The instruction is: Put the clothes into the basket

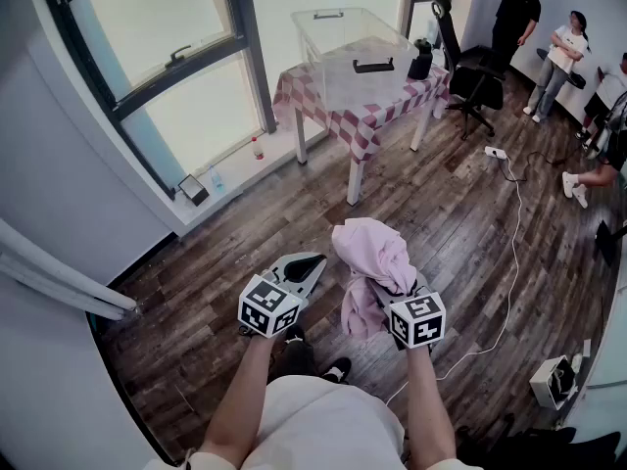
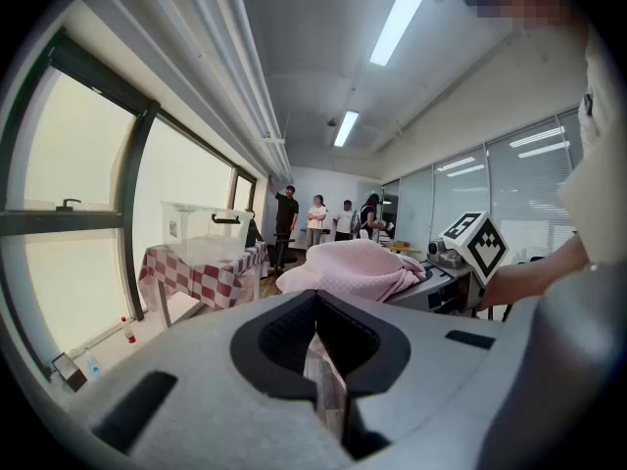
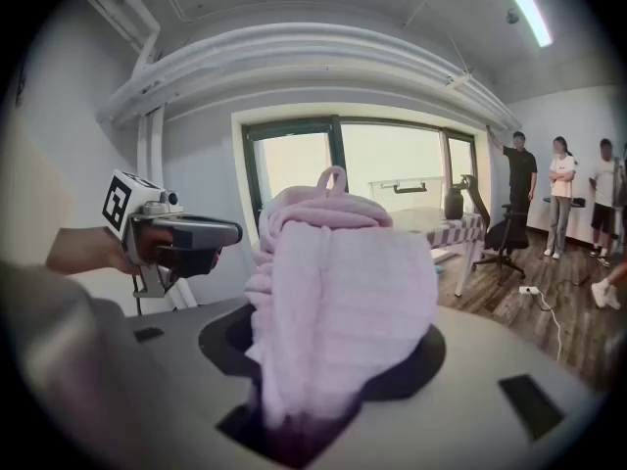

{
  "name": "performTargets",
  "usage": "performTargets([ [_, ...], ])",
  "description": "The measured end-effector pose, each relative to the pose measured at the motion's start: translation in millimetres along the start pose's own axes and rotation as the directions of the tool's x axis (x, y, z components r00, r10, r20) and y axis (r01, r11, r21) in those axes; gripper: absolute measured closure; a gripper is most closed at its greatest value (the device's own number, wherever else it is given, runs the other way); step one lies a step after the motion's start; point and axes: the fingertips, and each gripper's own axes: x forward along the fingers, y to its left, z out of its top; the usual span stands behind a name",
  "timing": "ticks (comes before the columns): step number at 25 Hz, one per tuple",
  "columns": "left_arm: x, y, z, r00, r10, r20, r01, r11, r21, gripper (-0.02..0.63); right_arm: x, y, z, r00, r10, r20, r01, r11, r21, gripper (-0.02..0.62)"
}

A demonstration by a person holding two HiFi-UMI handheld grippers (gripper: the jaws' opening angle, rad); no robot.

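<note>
A pink garment (image 1: 372, 253) hangs bunched from my right gripper (image 1: 394, 288), which is shut on it at chest height above the wood floor. In the right gripper view the garment (image 3: 338, 292) fills the space between the jaws and hides the gripper (image 3: 313, 409) tips. My left gripper (image 1: 312, 262) hovers just left of the cloth, jaws together and holding nothing; the left gripper view shows only a thin slit between them (image 2: 328, 360). The basket, a clear plastic bin (image 1: 348, 37), stands on a red-checked table (image 1: 362, 116) several steps ahead by the window.
A black office chair (image 1: 475, 71) stands right of the table. A power strip (image 1: 495, 152) and its white cable lie on the floor. Several people stand at the far right (image 1: 558, 57). Bottles (image 1: 258, 148) sit on the window ledge. A small box (image 1: 554, 380) sits on the floor at lower right.
</note>
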Motion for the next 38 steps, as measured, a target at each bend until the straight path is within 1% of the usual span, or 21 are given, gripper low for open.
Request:
performTargets([
  [5, -4, 0, -5, 1.000, 0.016, 0.005, -0.016, 1.000, -0.003, 0.591, -3, 0, 1, 1.000, -0.007, -0.005, 0.007, 0.999, -0.038, 0.350],
  [10, 0, 1, -6, 1.000, 0.008, 0.003, -0.008, 1.000, 0.000, 0.591, 0, 0, 8, 1.000, -0.005, 0.000, 0.005, 0.998, -0.056, 0.350],
  [20, 3, 7, 6, 1.000, -0.007, -0.008, 0.007, 0.999, 0.038, 0.591, -1, -6, 22, 1.000, 0.004, 0.021, -0.003, 0.998, -0.055, 0.350],
  [22, -2, 14, 12, 1.000, -0.002, 0.002, 0.001, 0.999, 0.049, 0.591, 1, -7, 27, 1.000, 0.004, 0.029, -0.002, 0.999, -0.052, 0.350],
  [24, -6, 26, 18, 0.999, 0.011, 0.035, -0.013, 0.998, 0.054, 0.591, 6, -11, 34, 0.999, 0.002, 0.041, 0.000, 0.999, -0.052, 0.350],
  [26, -6, 41, 21, 0.998, 0.023, 0.065, -0.025, 0.999, 0.040, 0.591, 14, -15, 40, 0.999, -0.001, 0.045, 0.003, 0.999, -0.054, 0.350],
  [27, -5, 48, 21, 0.998, 0.023, 0.063, -0.025, 0.999, 0.034, 0.591, 19, -17, 43, 0.999, -0.002, 0.044, 0.005, 0.999, -0.053, 0.350],
  [30, 7, 67, 21, 1.000, 0.002, 0.030, -0.003, 0.999, 0.036, 0.591, 37, -25, 53, 0.999, -0.009, 0.033, 0.010, 0.999, -0.048, 0.350],
  [34, 38, 94, 30, 0.999, -0.046, 0.027, 0.045, 0.999, 0.025, 0.591, 66, -38, 72, 1.000, -0.018, 0.025, 0.020, 0.998, -0.062, 0.350],
  [38, 63, 116, 37, 0.994, -0.107, 0.002, 0.106, 0.992, 0.066, 0.591, 100, -43, 86, 0.999, -0.029, 0.026, 0.030, 0.998, -0.057, 0.350],
])
